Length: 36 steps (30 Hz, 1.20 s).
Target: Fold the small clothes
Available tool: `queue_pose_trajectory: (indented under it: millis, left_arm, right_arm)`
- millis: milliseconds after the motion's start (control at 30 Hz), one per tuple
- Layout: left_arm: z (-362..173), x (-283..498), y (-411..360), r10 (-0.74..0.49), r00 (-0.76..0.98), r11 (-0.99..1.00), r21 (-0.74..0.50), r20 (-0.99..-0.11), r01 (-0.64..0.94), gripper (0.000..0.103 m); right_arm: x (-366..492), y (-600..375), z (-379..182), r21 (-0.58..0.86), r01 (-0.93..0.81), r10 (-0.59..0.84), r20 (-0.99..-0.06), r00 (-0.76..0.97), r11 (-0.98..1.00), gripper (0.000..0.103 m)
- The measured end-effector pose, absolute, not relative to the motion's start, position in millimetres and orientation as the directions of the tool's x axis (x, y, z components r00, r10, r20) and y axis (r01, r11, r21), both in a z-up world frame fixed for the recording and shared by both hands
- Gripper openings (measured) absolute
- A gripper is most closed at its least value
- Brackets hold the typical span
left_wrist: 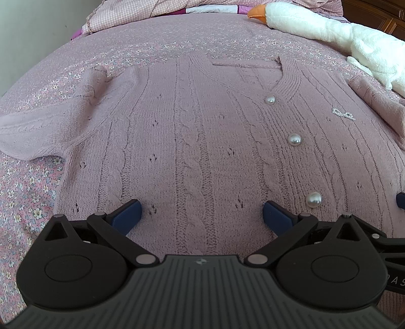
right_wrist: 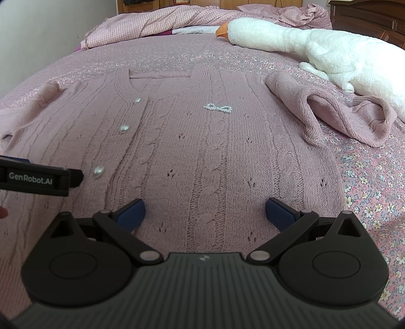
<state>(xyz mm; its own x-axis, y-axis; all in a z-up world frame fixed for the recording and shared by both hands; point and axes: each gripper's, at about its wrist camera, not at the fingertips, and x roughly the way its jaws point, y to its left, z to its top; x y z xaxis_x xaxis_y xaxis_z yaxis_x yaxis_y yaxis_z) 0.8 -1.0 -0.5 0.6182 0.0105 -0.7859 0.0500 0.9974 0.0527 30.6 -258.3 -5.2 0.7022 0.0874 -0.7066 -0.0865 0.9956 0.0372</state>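
Both tongs, left (left_wrist: 201, 213) and right (right_wrist: 205, 212), are released above the cardigan (left_wrist: 202, 141). I should pinch the hem evenly, avoiding the pearl buttons (left_wrist: 295, 139).

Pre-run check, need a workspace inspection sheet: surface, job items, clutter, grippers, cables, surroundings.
Surface: bed, pink floral cover.
Job's things: pink cardigan spread flat, front up, pearl buttons fastened; right sleeve bunched, left sleeve lying outward.
Clutter: plush goose beside the right sleeve; rumpled duvet at the head.
Grippers: left gripper and right gripper open over the hem, gripping nothing.
Cables: nothing seen.
Surroundings: wall, dark wooden furniture.
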Motion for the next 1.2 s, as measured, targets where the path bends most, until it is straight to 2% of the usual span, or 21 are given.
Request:
queue_pose_trajectory:
  millis: [1200]
  left_arm:
    - [0.9, 7.1, 0.8, 0.003, 0.608, 0.997, 0.047, -0.794, 0.056, 0.103]
  right_arm:
    - [36.3, -261.7, 0.1, 0.067, -0.102, 0.118, -0.733, 0.670, 0.993, 0.103]
